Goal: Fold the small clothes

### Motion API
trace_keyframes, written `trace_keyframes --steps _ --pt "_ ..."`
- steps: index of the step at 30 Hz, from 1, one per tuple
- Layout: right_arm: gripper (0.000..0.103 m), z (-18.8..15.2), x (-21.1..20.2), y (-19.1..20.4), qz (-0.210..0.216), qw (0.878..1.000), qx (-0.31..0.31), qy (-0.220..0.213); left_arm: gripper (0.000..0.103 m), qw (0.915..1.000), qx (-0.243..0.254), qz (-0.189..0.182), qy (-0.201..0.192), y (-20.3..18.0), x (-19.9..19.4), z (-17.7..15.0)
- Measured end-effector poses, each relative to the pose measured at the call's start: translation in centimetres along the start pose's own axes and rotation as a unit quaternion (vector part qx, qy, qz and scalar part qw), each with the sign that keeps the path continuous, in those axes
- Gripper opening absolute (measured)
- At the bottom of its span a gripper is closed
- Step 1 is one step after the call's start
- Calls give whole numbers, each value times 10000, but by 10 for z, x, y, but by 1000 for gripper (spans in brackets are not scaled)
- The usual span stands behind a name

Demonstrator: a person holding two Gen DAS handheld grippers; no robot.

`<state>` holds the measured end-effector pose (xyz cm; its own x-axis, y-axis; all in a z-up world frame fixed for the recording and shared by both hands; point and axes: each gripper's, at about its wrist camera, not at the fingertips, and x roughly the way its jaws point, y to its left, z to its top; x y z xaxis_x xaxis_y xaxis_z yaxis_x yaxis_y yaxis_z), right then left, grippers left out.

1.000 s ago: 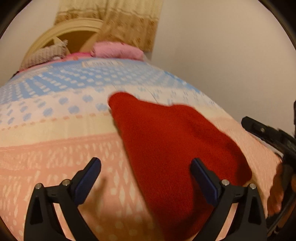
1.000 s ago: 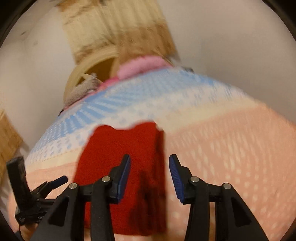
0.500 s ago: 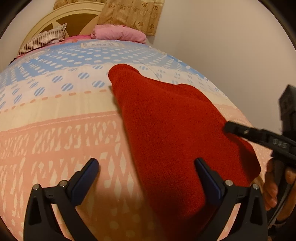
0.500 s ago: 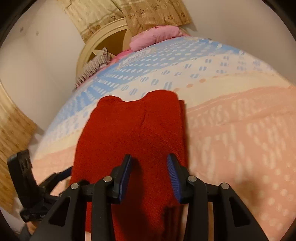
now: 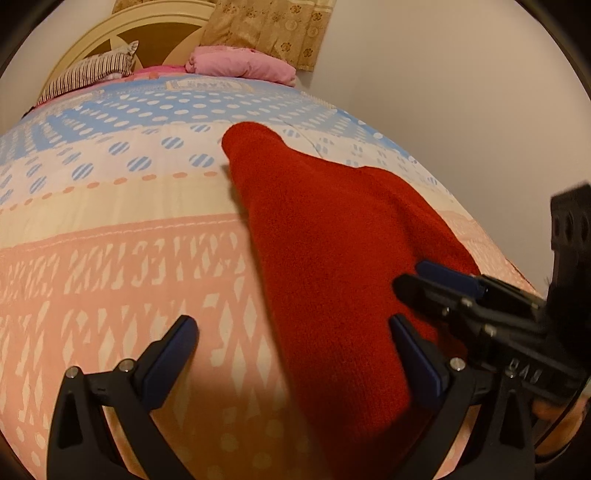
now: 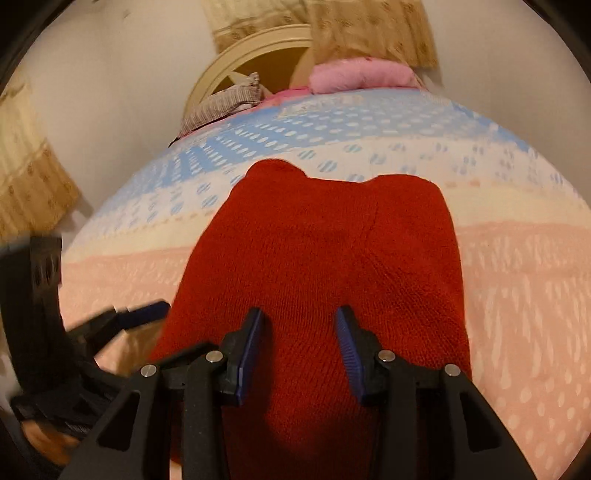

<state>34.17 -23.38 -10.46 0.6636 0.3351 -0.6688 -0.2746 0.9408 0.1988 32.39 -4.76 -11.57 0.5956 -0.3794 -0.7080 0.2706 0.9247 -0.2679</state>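
Observation:
A red knitted garment (image 5: 332, 251) lies flat on the patterned bedspread (image 5: 110, 240), folded lengthwise; it also shows in the right wrist view (image 6: 325, 251). My left gripper (image 5: 291, 332) is wide open and empty, low over the garment's near left edge. My right gripper (image 6: 299, 325) is open and empty, just above the garment's near end. The right gripper shows in the left wrist view (image 5: 436, 280), over the garment's right side. The left gripper shows at the left of the right wrist view (image 6: 144, 312).
A pink pillow (image 5: 240, 68) and a striped pillow (image 5: 88, 75) lie at the bed's far end by a cream headboard (image 5: 147, 29). A wall (image 5: 443, 92) runs close along the bed's right side. Curtains (image 6: 33, 177) hang at the left.
Both grippers have moved forward and lower over the garment. The right gripper has come in over the garment's near end, closer to the left gripper.

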Motion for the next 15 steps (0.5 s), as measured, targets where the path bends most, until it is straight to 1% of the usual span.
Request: trace_keyframes --steps 2,5,10,13,15 --pt "43 -5 -2 1 20 10000 -12 -80 103 10000 2 23 -3 -1 -1 -1" --pt "43 -6 -4 -1 99 9999 60 -59 103 9999 66 96 -39 -4 -2 -1" --pt "43 -9 -6 -7 223 9997 77 -66 103 10000 -47 -61 2 2 -1 -1" --pt "43 -8 -6 -11 312 9994 139 -55 103 10000 -39 -48 -9 1 -1 -1" --pt "43 -6 -17 -11 360 9991 182 -154 103 10000 -55 -45 -48 1 -2 -1"
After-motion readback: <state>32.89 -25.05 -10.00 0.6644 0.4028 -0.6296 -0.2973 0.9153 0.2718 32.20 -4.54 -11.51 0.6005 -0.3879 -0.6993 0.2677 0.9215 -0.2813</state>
